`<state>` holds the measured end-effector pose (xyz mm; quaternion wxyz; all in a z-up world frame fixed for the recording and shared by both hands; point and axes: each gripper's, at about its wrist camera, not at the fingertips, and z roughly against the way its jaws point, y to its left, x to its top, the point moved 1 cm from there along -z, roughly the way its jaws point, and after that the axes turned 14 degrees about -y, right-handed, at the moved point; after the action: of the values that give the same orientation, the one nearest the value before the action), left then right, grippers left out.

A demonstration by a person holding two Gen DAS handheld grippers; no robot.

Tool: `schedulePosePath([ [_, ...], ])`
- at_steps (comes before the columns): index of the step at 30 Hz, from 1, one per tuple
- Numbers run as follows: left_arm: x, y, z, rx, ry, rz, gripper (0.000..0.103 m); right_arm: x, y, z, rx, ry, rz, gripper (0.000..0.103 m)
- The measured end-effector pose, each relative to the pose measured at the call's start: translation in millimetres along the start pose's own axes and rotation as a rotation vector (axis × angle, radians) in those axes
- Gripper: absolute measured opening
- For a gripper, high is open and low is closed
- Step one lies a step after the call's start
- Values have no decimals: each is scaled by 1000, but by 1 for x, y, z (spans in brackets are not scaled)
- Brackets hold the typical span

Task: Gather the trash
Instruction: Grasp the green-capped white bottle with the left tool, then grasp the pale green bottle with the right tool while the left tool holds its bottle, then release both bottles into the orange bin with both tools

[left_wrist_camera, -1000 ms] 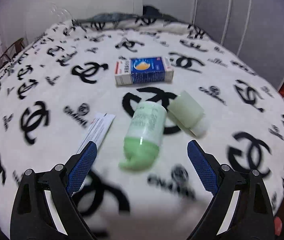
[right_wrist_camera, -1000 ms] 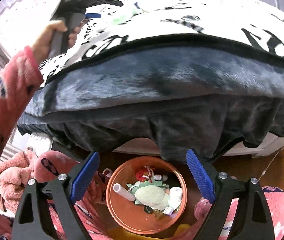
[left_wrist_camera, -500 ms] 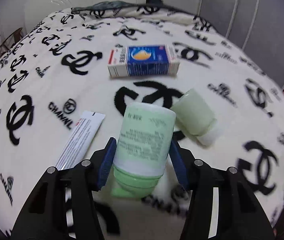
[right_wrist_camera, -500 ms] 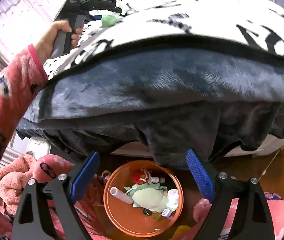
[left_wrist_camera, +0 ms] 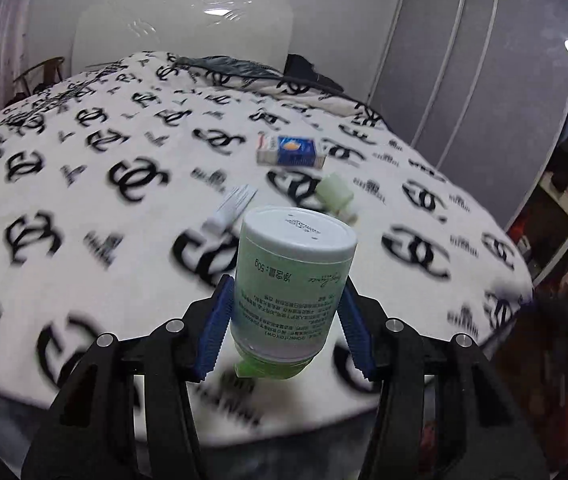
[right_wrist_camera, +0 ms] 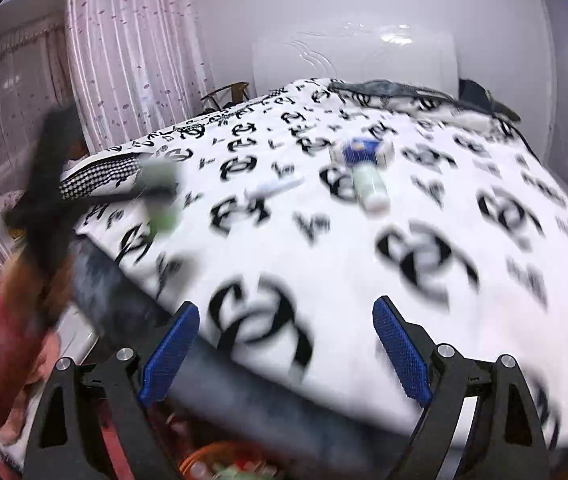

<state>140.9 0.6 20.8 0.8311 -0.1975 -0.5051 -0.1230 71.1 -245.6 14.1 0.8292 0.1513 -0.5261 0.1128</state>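
My left gripper [left_wrist_camera: 284, 332] is shut on a pale green bottle [left_wrist_camera: 290, 284], lifted above the bed with its white base toward the camera; it also shows blurred in the right wrist view [right_wrist_camera: 161, 200]. On the blanket lie a blue-and-white box [left_wrist_camera: 290, 151], a small pale green container [left_wrist_camera: 336, 194] and a white sachet [left_wrist_camera: 233, 204]. In the right wrist view the box [right_wrist_camera: 362, 151], container [right_wrist_camera: 368, 186] and sachet [right_wrist_camera: 275, 188] lie farther up the bed. My right gripper [right_wrist_camera: 284, 352] is open and empty at the bed's edge.
The bed carries a white blanket with black logos [left_wrist_camera: 83, 184] and a dark grey border [right_wrist_camera: 243, 380]. An orange bin rim [right_wrist_camera: 219, 460] with trash shows at the bottom. A wardrobe [left_wrist_camera: 464, 80] stands to the right, curtains [right_wrist_camera: 123, 60] to the left.
My left gripper closed on the green bottle and lifted it off the blanket, pulling back. My right gripper swung up from the orange bin to face across the bed.
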Motion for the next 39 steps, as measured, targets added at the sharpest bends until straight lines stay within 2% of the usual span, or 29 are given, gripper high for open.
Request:
schedulePosePath([
  [4, -25, 9, 24, 16, 14, 23, 51, 43, -7, -88, -64, 51, 95, 87],
  [9, -42, 14, 40, 34, 16, 51, 51, 68, -37, -184, -234, 143, 125, 87],
  [11, -46, 16, 44, 35, 17, 66, 50, 70, -55, -222, -318, 209, 122, 78],
  [13, -49, 19, 45, 30, 22, 80, 51, 65, -75, -244, -366, 268, 70, 66],
  [14, -50, 20, 45, 32, 23, 88, 51, 62, -82, -250, -381, 292, 50, 63],
  [17, -53, 20, 43, 30, 33, 85, 51, 54, -94, -264, -392, 344, 4, 47],
  [20, -57, 17, 41, 29, 41, 83, 51, 56, -92, -259, -399, 334, -18, 44],
  [27, -59, 8, 43, 21, 40, 82, 51, 73, -86, -213, -351, 224, -76, 44],
  [33, -59, -4, 53, 20, 30, 71, 51, 77, -60, -140, -286, 122, -74, 44],
  [39, -74, -21, 66, 24, 48, 44, 51, 40, -17, -46, -162, 68, -47, 44],
])
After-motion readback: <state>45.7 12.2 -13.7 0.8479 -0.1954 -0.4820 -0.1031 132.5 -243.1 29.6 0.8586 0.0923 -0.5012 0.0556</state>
